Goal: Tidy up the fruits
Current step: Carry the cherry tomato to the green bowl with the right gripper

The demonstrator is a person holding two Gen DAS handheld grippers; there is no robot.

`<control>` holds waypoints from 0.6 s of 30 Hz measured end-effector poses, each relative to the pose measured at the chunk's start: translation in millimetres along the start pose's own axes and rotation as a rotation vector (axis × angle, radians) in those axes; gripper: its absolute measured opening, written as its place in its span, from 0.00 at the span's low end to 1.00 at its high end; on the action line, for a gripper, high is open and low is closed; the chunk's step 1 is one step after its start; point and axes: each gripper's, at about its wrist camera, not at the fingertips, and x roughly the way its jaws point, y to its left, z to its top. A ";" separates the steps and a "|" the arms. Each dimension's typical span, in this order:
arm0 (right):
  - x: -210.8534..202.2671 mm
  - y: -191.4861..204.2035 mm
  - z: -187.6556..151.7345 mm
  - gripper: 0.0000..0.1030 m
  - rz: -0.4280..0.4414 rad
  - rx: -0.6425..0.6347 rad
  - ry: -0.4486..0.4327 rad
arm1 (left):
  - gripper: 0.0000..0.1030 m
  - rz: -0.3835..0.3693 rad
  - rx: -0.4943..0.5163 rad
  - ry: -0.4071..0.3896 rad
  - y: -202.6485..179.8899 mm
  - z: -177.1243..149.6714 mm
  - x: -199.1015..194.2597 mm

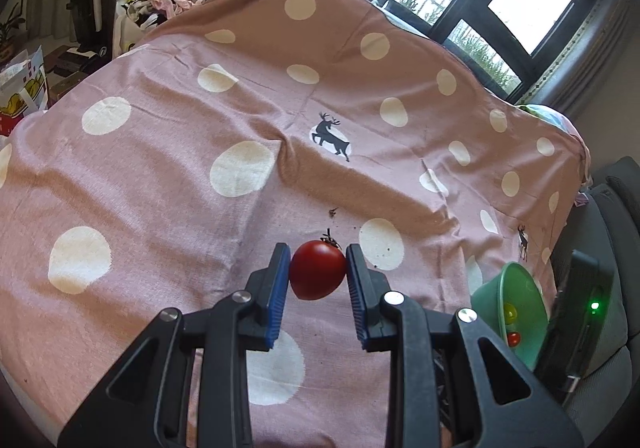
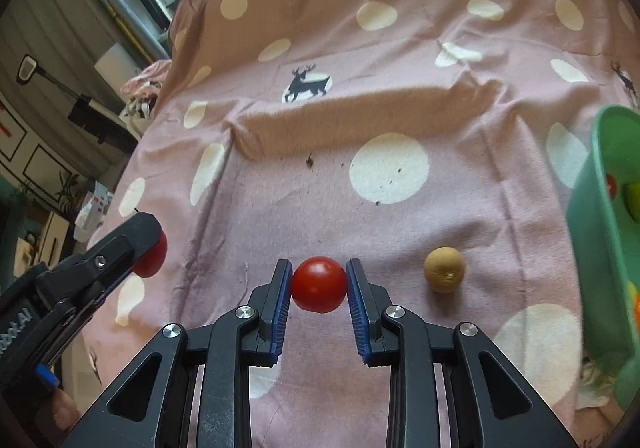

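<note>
A: Biggest worry first: the green bowl (image 2: 600,232) sits at the right edge of the spotted cloth (image 2: 360,96), tilted in this view. A careless drop there could tip it or bounce fruit out.

B: And the tomatoes?

A: The left gripper (image 1: 318,268) is clamped on a stemmed red tomato (image 1: 317,270); the right gripper (image 2: 319,286) pinches another red tomato (image 2: 319,284). Squeeze harder and the skins may split; loosen and they roll.

B: Smallest?

A: The brown fruit (image 2: 445,269), loose beside the right claw, could get knocked.

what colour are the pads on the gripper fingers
Blue, ribbed pads on black hand-held grippers; clearest in the right wrist view.
</note>
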 end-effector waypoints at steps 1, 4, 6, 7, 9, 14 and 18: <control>-4.8 -1.3 0.3 0.29 -0.005 0.002 -0.013 | 0.27 -0.005 0.005 -0.003 -2.1 -0.5 -1.1; -20.1 -5.7 1.4 0.29 -0.008 0.015 -0.055 | 0.27 -0.021 0.024 -0.016 -10.5 -2.5 -5.6; -30.8 -10.7 1.3 0.29 -0.011 0.024 -0.081 | 0.27 -0.034 0.035 -0.024 -14.8 -3.6 -8.4; -36.5 -12.6 1.3 0.29 -0.020 0.028 -0.095 | 0.27 -0.042 0.039 -0.029 -17.5 -4.2 -10.2; -46.3 -16.3 2.5 0.29 -0.048 0.031 -0.127 | 0.27 -0.058 0.048 -0.036 -22.3 -5.2 -13.1; -71.7 -29.7 4.4 0.29 -0.081 0.063 -0.192 | 0.27 -0.112 0.077 -0.050 -37.8 -8.2 -20.4; -91.2 -42.8 4.4 0.29 -0.109 0.100 -0.241 | 0.27 -0.146 0.138 -0.053 -56.4 -15.3 -26.1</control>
